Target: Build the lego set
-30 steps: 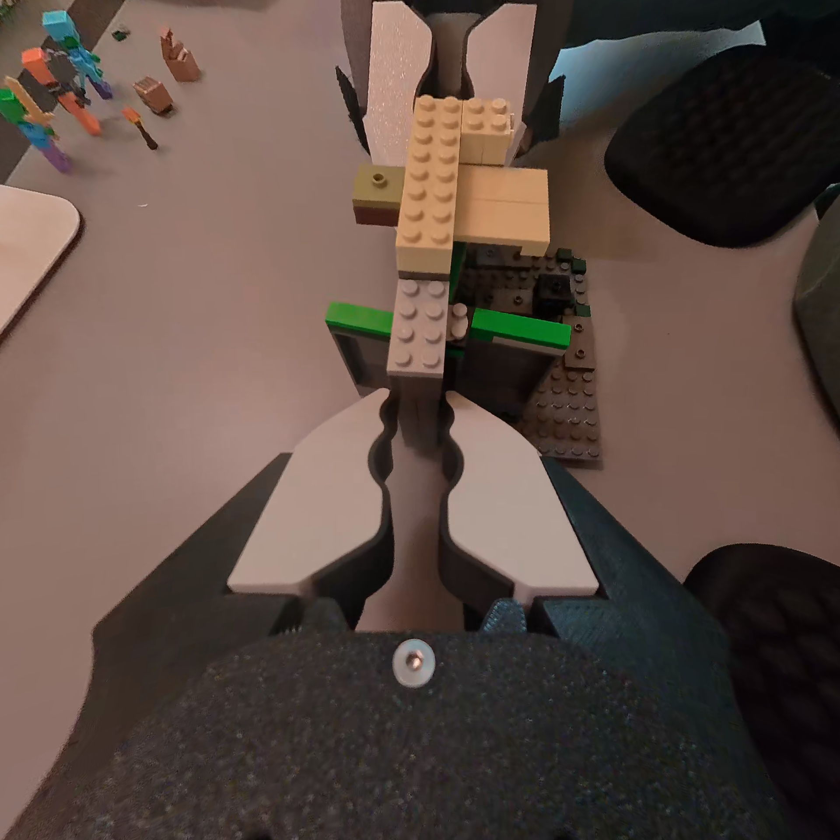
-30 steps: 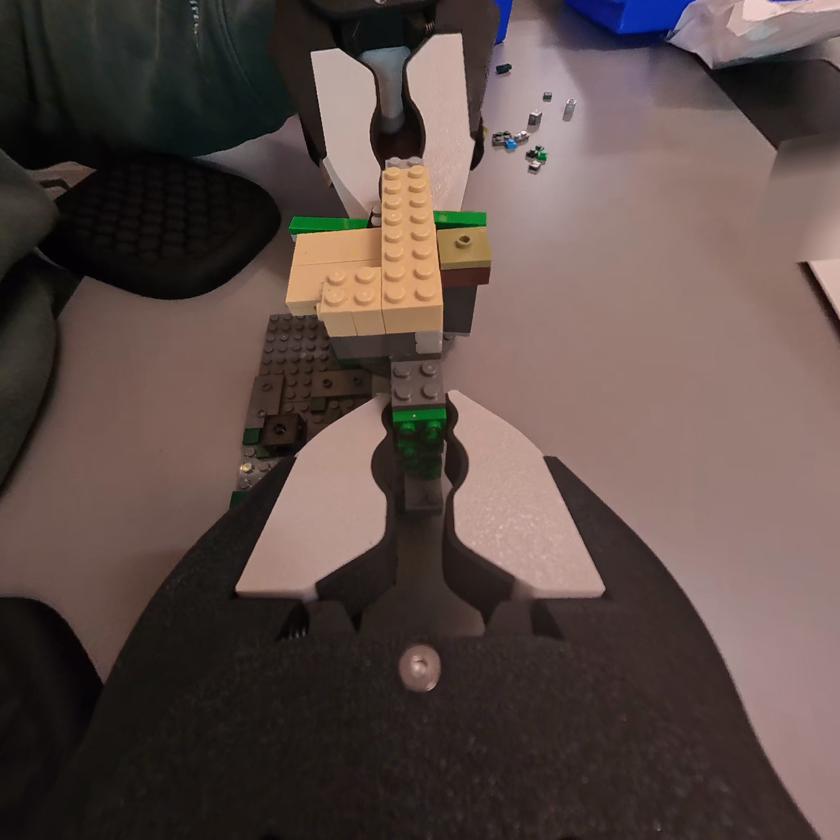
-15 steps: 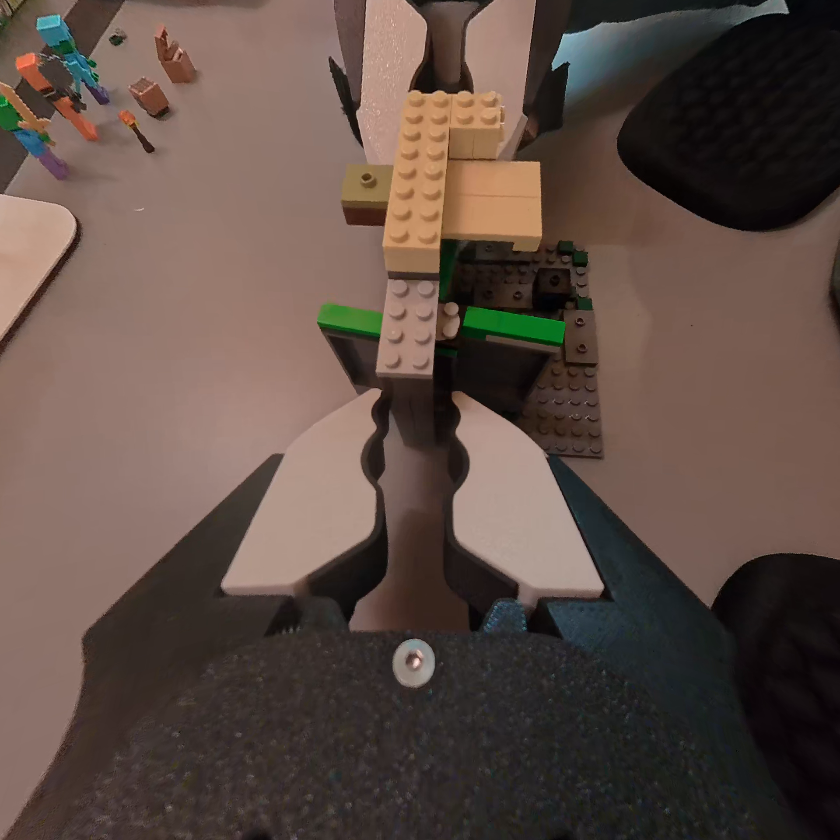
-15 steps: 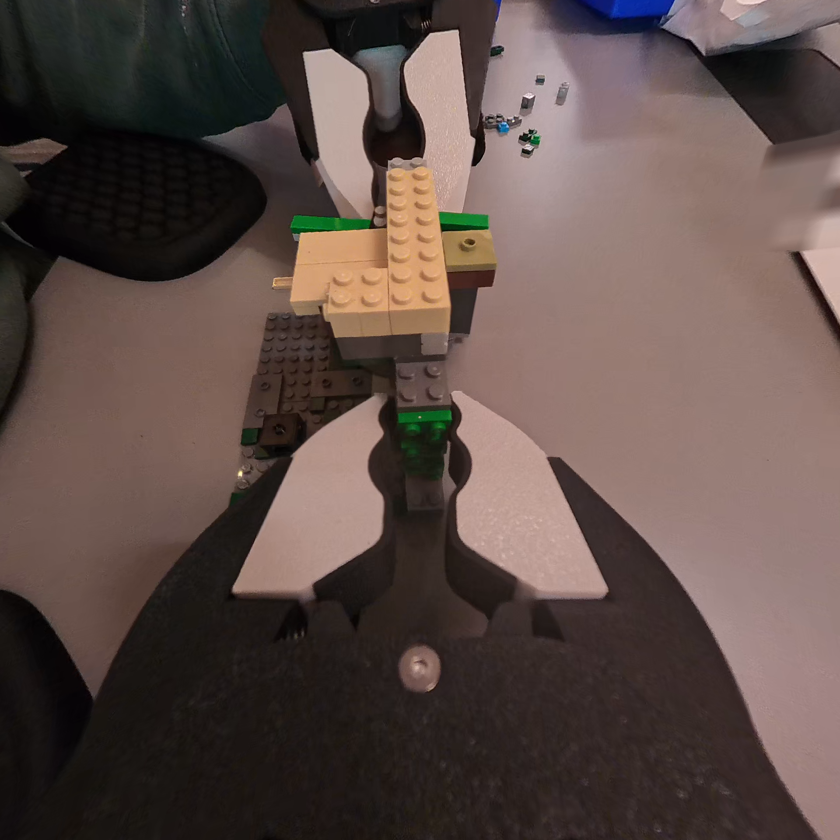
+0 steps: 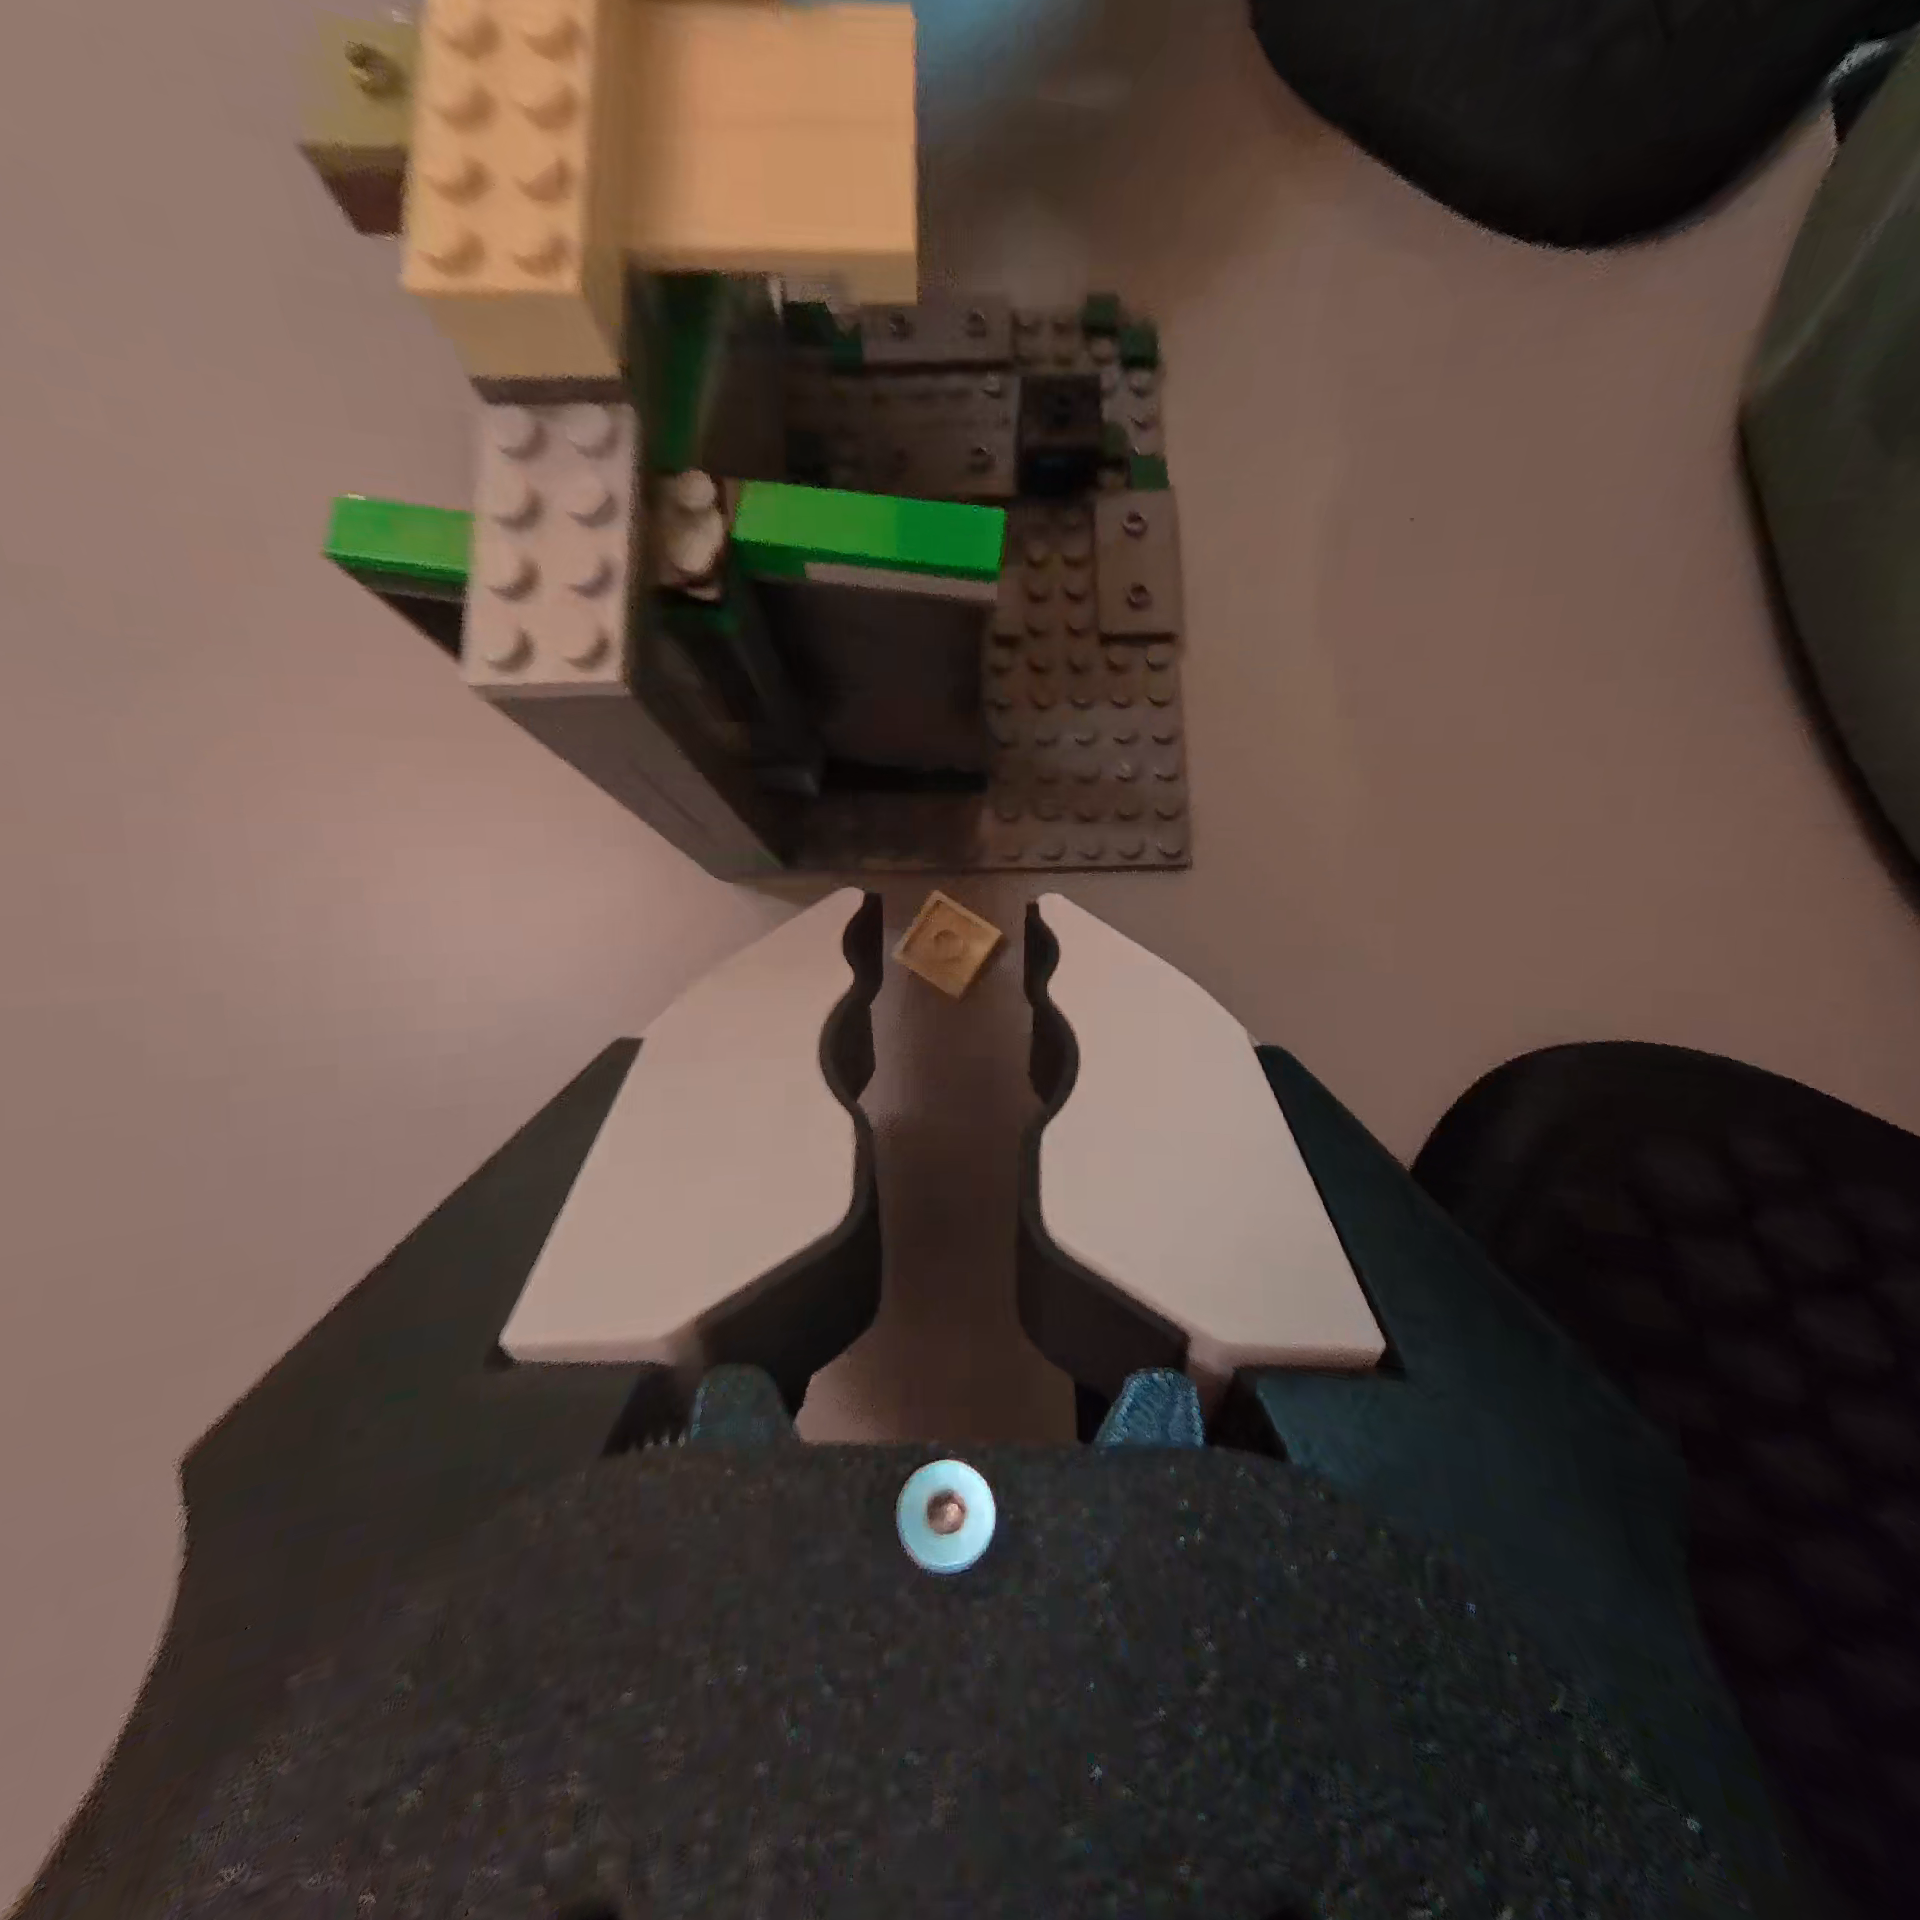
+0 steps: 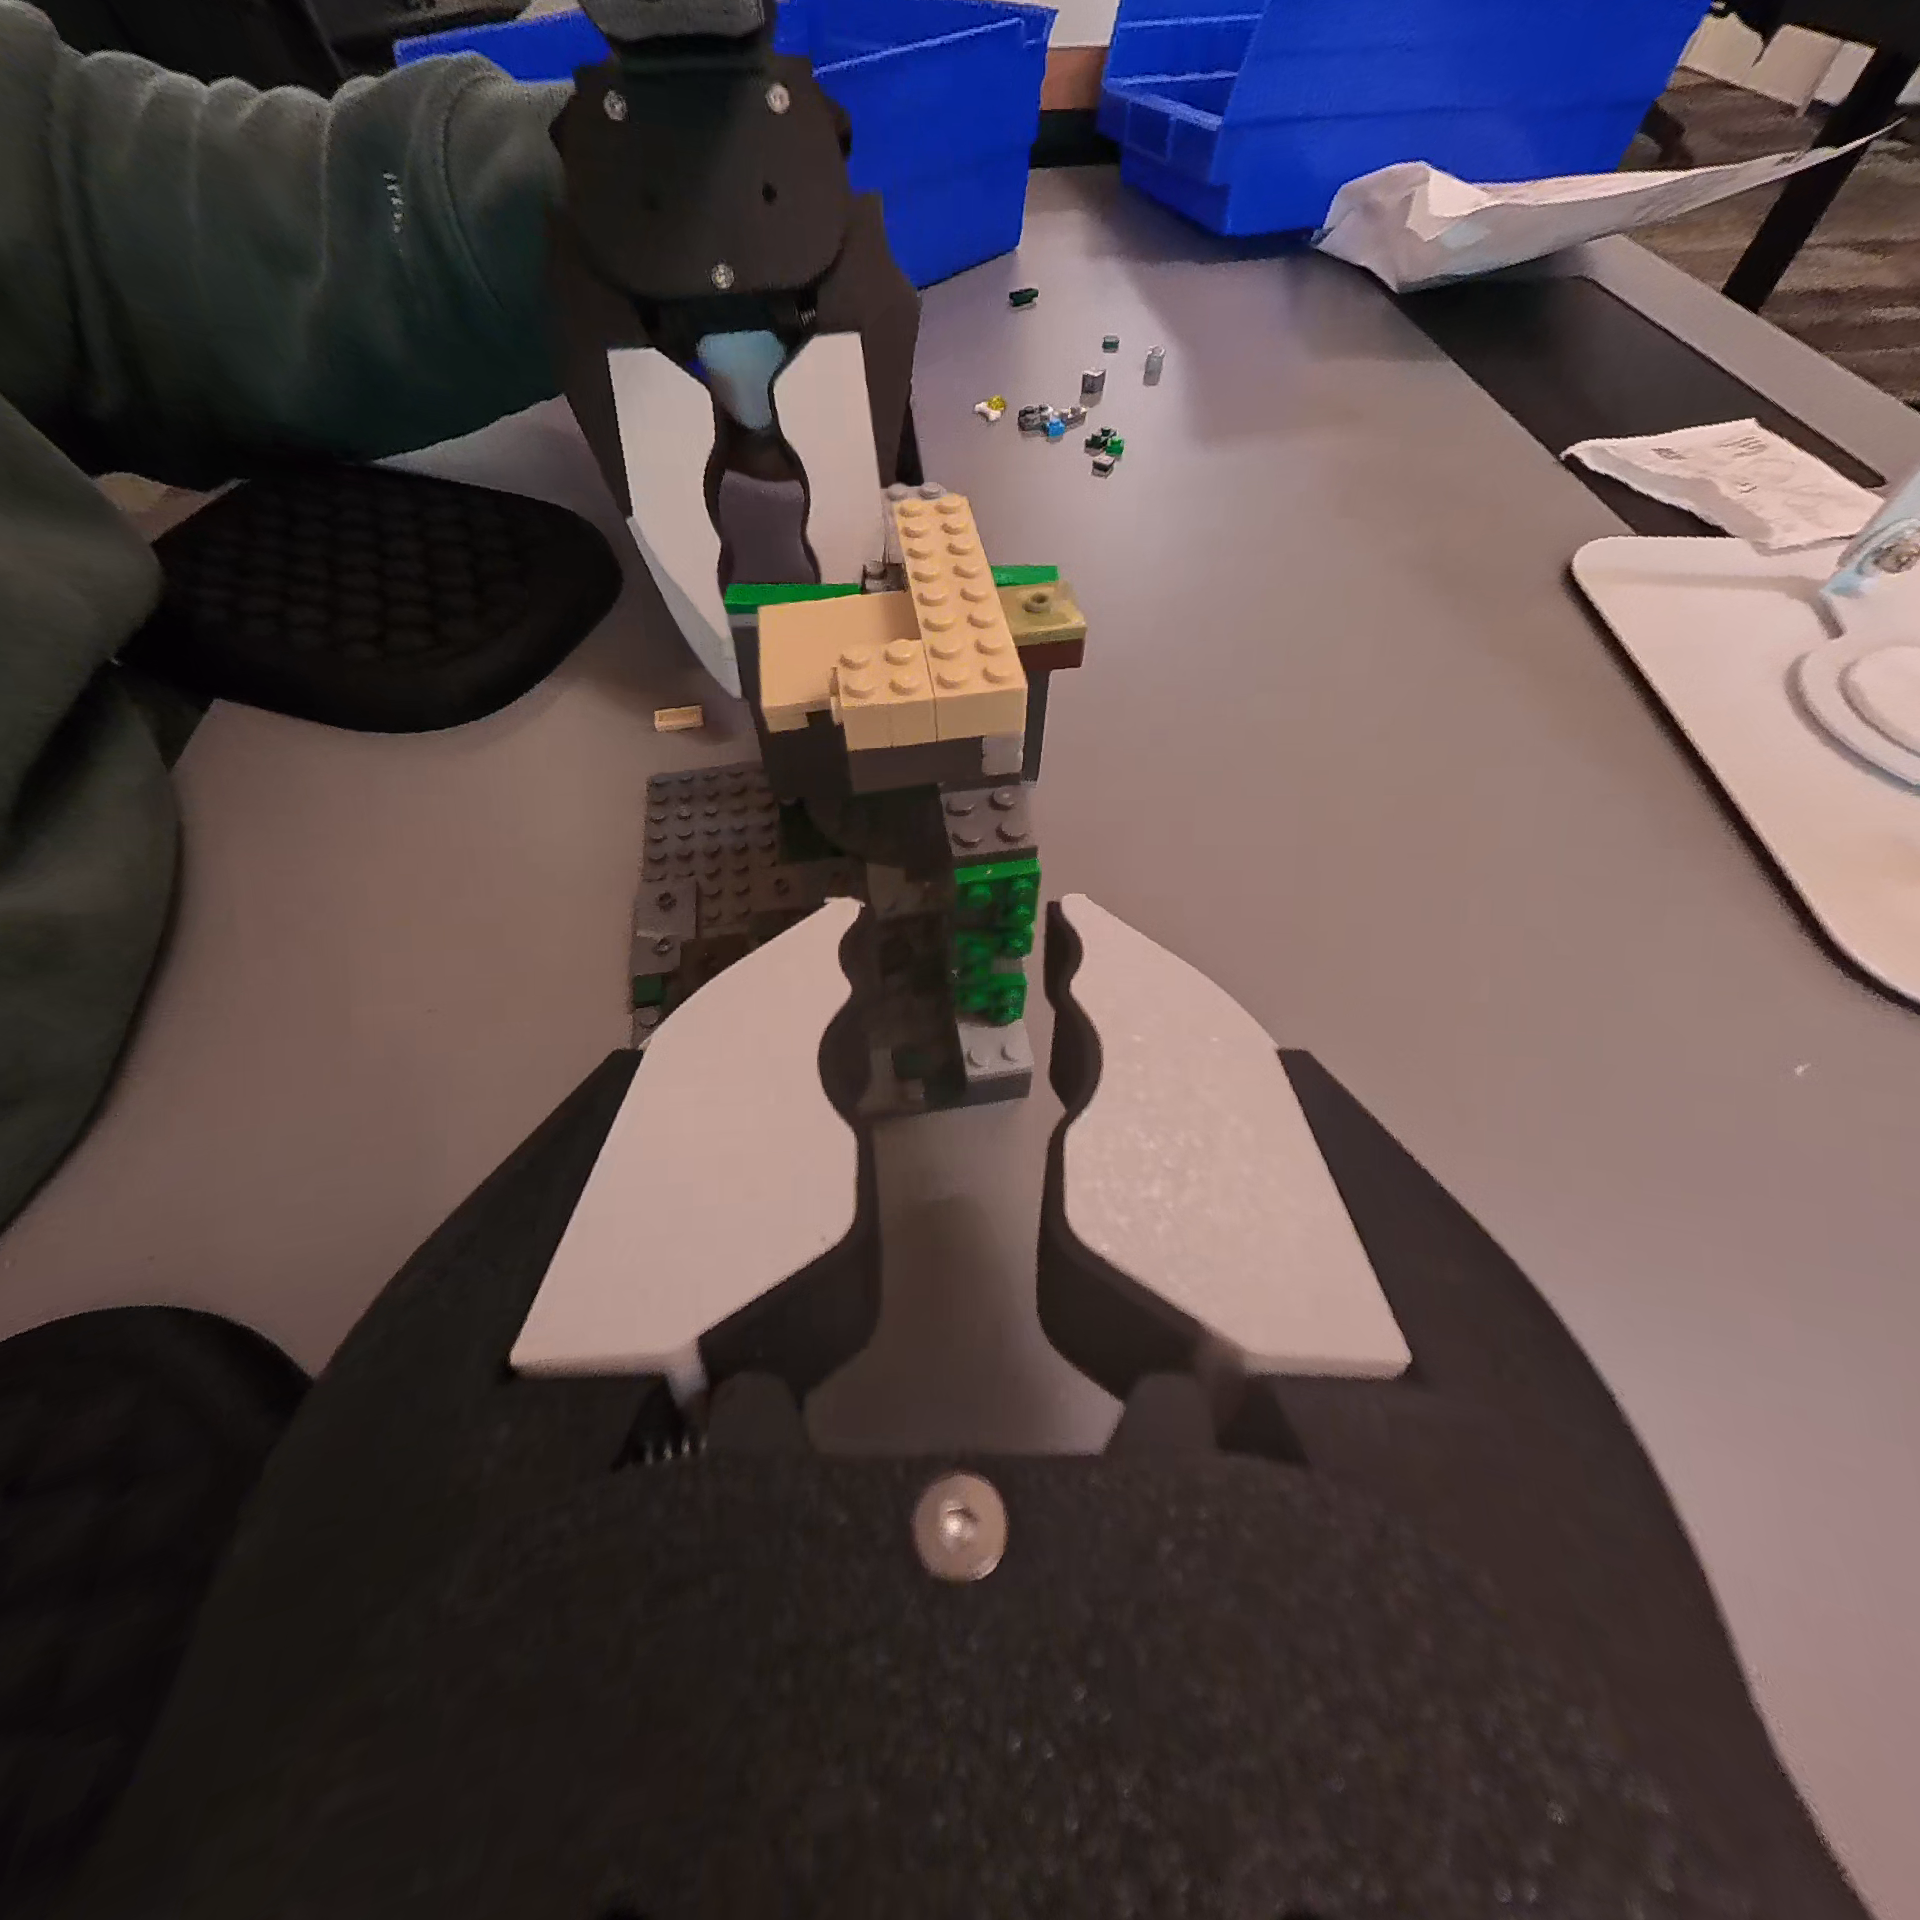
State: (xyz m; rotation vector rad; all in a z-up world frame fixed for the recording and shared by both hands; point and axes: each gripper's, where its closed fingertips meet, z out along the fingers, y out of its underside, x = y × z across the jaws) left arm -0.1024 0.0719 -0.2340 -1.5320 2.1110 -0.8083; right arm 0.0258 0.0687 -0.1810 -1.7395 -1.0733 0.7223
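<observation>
The lego build stands on a dark grey baseplate point(image 5: 1101, 748) point(image 6: 707, 831), with a tan roof point(image 5: 769, 156) point(image 6: 935, 623), a light grey brick point(image 5: 551, 540) and green tiles point(image 5: 873, 530). My left gripper point(image 5: 948, 904) is open, low over the table in front of the baseplate. A small tan plate point(image 5: 948, 943) lies loose on the table between its tips. In the right wrist view its fingers point(image 6: 665, 499) point down behind the build, near the tan plate point(image 6: 677, 718). My right gripper point(image 6: 956, 914) is open, its tips on either side of the build's green stack point(image 6: 995, 935).
Blue bins point(image 6: 1403, 125) and crumpled paper point(image 6: 1558, 208) lie at the back. Several loose small pieces point(image 6: 1070, 416) lie beyond the build. A white board point(image 6: 1745, 727) is at the right. Black mesh pads point(image 6: 364, 592) point(image 5: 1683, 1351) and a person's green sleeve point(image 6: 260, 260) are on the left. The tan roof point(image 6: 935, 623) sits 5 centimeters or so from the ends of my right fingers. From the left gripper's tips to the light grey brick point(image 5: 551, 540) is close to 7 centimeters.
Both grippers have opened and let go of the build. The left one has dropped low to the table over the small tan plate. The right one has drawn back.
</observation>
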